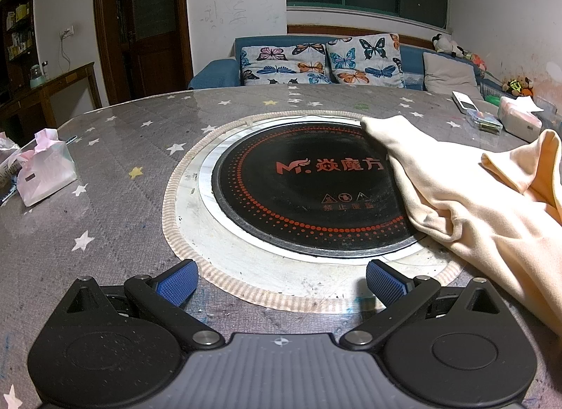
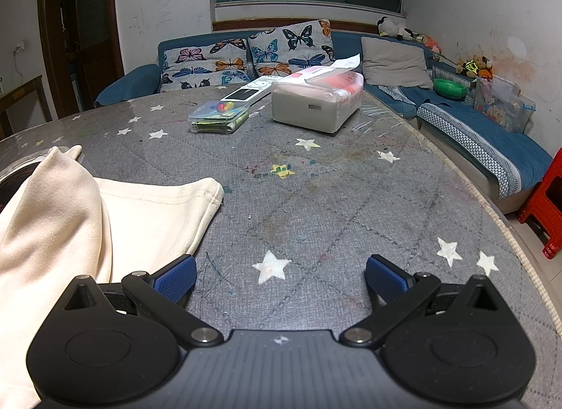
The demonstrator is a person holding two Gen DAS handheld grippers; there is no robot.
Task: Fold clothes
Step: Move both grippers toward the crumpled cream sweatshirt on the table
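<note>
A cream garment (image 1: pixel 467 198) lies crumpled on the grey star-print table, draped over the right edge of the round black cooktop (image 1: pixel 302 180). My left gripper (image 1: pixel 281 282) hovers open above the cooktop's near rim, left of the cloth, nothing between its blue pads (image 1: pixel 175 282). In the right wrist view the same garment (image 2: pixel 70 212) spreads at the left, a hemmed end reaching toward the middle. My right gripper (image 2: pixel 281 279) stands open over bare tablecloth; its left pad (image 2: pixel 175 279) is close to the cloth's near edge, and I cannot tell whether it touches.
A tissue pack (image 2: pixel 316 99), a clear plastic box (image 2: pixel 217 117) and a white handset (image 2: pixel 246 91) sit at the far side. A pink-white bag (image 1: pixel 45 170) stands at the left. A blue sofa (image 2: pixel 474 128) curves behind the table, a red stool (image 2: pixel 544 208) at right.
</note>
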